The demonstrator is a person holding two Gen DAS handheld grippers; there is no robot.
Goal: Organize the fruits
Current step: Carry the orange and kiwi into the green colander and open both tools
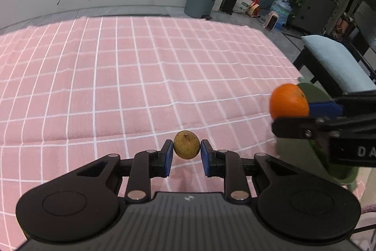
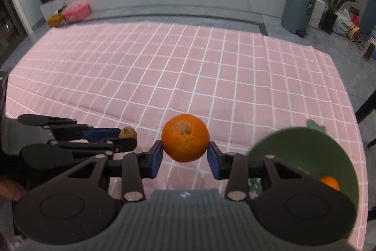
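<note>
Both grippers are loaded and lifted above the pink cloth with a white grid [image 2: 211, 77], so the step in hand looks like the carry, fruit picked and on its way to the bowl. The left gripper [image 1: 186, 154] is clamped on a small, round, brownish-tan fruit with a dry rough skin [image 1: 186, 145], held between the blue pads [image 1: 167, 157] at its widest part. The right gripper [image 2: 185, 154] is clamped on a round orange citrus fruit with a pitted peel [image 2: 185, 137], its stem scar facing up. The two tools sit near each other; in the right wrist view the left one shows side-on, just beside the orange.

The likely target is the matte green, deep round bowl [image 2: 324, 145] at the near right edge of the cloth, where another small orange fruit [image 2: 329, 182] already lies against the inner wall. From the left wrist view the right tool and its orange sit in front of that bowl.

The next move probably calls for swinging the orange to the right over the rim, lowering it and easing the jaws apart so it does not strike the fruit inside. The left tool would have to wait or come round, since the right one stands between it and the bowl. Whether the brown fruit belongs in the same bowl I cannot tell; no second container shows. A grey-blue cushioned bench [image 1: 333, 58] stands off the table's right side, clear of the path
</note>
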